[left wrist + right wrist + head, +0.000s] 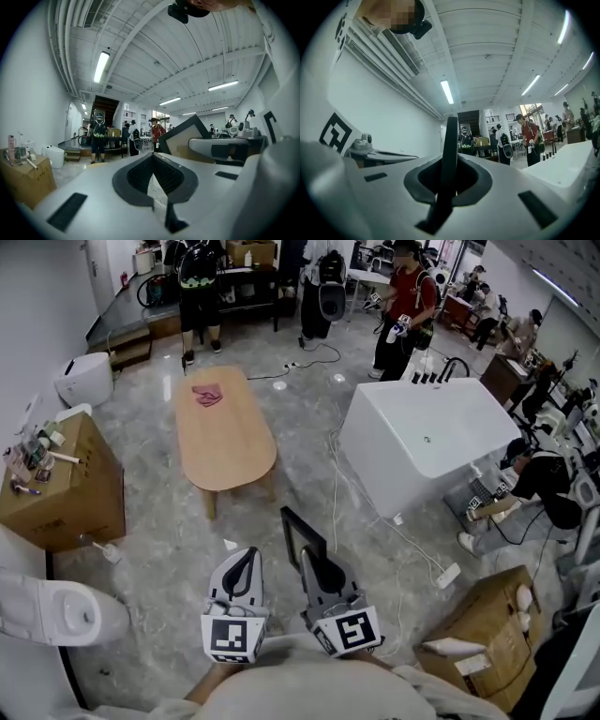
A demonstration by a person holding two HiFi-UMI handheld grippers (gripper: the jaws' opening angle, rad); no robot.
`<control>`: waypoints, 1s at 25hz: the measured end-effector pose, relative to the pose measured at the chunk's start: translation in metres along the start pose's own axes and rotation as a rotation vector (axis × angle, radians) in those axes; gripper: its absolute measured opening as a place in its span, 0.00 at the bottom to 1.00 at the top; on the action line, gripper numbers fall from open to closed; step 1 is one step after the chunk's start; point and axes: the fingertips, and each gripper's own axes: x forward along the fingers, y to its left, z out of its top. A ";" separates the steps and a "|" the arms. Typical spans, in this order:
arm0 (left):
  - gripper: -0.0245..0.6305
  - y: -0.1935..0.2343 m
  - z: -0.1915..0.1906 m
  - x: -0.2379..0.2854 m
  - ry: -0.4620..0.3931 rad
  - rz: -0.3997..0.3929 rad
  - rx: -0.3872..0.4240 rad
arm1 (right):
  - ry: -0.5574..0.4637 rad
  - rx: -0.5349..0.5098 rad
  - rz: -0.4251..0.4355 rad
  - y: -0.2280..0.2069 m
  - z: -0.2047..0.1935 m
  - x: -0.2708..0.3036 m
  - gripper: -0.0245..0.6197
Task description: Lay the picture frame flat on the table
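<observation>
My right gripper (449, 180) is clamped on the picture frame (450, 140), and the thin dark edge runs straight up between the closed jaws. My left gripper (153, 173) is shut with its pads meeting and nothing between them, so it hangs just beside the right one doing no work. The frame is in the air in front of me, upright on its edge, well apart from the wooden table (225, 442).

I judge the task about half done: the frame is in hand, but no part of it is over the tabletop. What is left is to bring it above the wood, tip it onto its face or back, set it down and open the jaws. The near end of the top looks bare, and a pink cloth (207, 396) lies toward the far end.

Only the head view shows the table and the stretch of floor between us. The right gripper view shows the grip itself, but the frame only edge-on. The left gripper view shows what the others miss — the frame's broad face, pale inside a dark border, with one corner pointing up.
</observation>
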 end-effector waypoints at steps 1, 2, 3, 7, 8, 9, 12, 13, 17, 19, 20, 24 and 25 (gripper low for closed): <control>0.05 0.005 -0.002 -0.001 0.000 0.010 -0.006 | 0.006 -0.002 0.007 0.002 -0.002 0.003 0.08; 0.05 0.010 -0.003 -0.002 -0.002 0.021 -0.010 | 0.012 -0.004 0.014 0.003 -0.003 0.006 0.08; 0.05 0.015 -0.005 -0.003 -0.002 0.034 -0.017 | 0.018 -0.005 0.019 0.005 -0.004 0.009 0.08; 0.05 0.037 -0.010 -0.005 0.008 0.073 -0.050 | 0.038 -0.009 0.041 0.011 -0.008 0.027 0.08; 0.05 0.043 -0.011 -0.004 0.013 0.082 -0.056 | 0.041 -0.010 0.048 0.013 -0.008 0.032 0.08; 0.05 0.048 -0.012 -0.003 0.018 0.091 -0.062 | 0.044 -0.012 0.055 0.015 -0.009 0.037 0.08; 0.05 0.061 -0.014 0.004 0.019 0.105 -0.074 | 0.043 -0.019 0.074 0.016 -0.009 0.051 0.08; 0.05 0.065 -0.014 0.007 0.017 0.109 -0.072 | 0.042 -0.021 0.081 0.016 -0.009 0.056 0.08; 0.05 0.083 -0.013 0.021 0.017 0.132 -0.080 | 0.054 -0.009 0.104 0.014 -0.015 0.082 0.08; 0.05 0.092 -0.012 0.028 0.019 0.143 -0.087 | 0.052 -0.007 0.118 0.013 -0.013 0.097 0.08; 0.05 0.096 -0.011 0.032 0.018 0.147 -0.091 | 0.051 -0.010 0.127 0.012 -0.012 0.104 0.08; 0.05 0.106 -0.008 0.056 0.004 0.140 -0.100 | 0.056 -0.049 0.170 0.007 -0.014 0.134 0.08; 0.05 0.110 -0.009 0.063 0.002 0.144 -0.099 | 0.057 -0.053 0.178 0.005 -0.016 0.143 0.08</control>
